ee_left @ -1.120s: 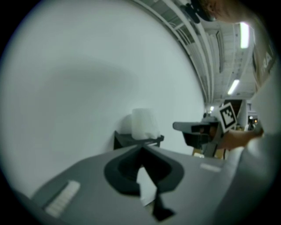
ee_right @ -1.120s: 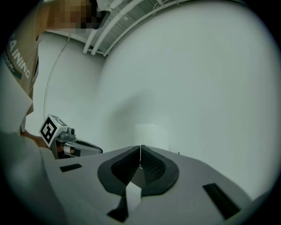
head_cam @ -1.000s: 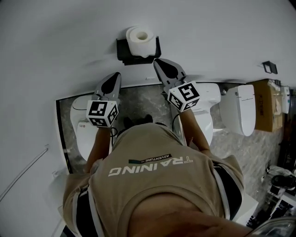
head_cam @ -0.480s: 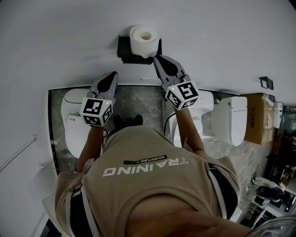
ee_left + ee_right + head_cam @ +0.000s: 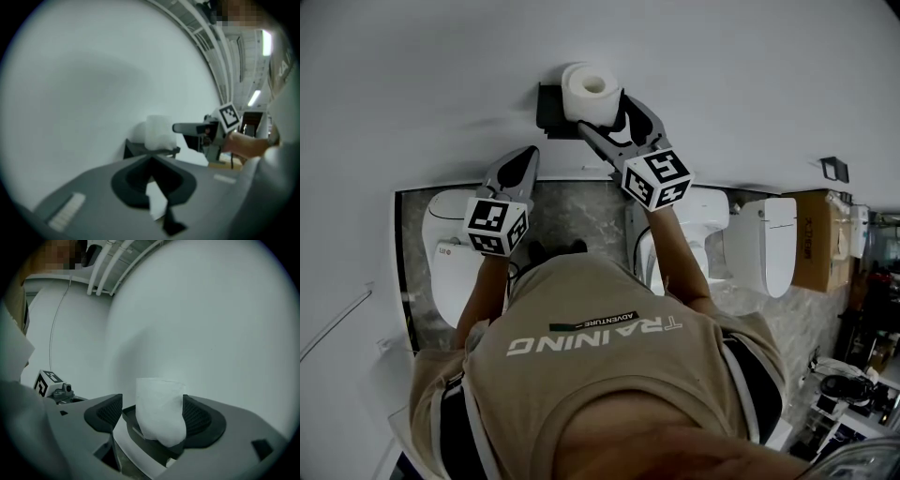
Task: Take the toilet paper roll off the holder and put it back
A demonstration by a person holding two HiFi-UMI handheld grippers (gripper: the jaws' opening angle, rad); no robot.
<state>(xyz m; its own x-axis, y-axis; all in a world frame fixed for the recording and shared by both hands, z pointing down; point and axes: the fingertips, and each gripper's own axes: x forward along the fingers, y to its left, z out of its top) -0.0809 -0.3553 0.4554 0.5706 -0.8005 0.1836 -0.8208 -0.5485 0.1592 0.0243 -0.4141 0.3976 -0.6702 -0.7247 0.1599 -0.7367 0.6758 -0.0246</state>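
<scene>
Toilet paper roll [image 5: 586,91] on holder [image 5: 549,105]; "TRAINING ADVENTURE" on shirt [image 5: 609,375].

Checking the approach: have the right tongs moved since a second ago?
Yes. The right tongs moved toward the wall holder; their jaws have just opened and now flank the roll.

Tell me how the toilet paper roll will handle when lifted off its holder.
The toilet paper roll looks full and soft, so it will probably dent under a hard squeeze. It should be light for its bulk. It stands core-up on the holder; laid sideways, it would likely roll.
</scene>
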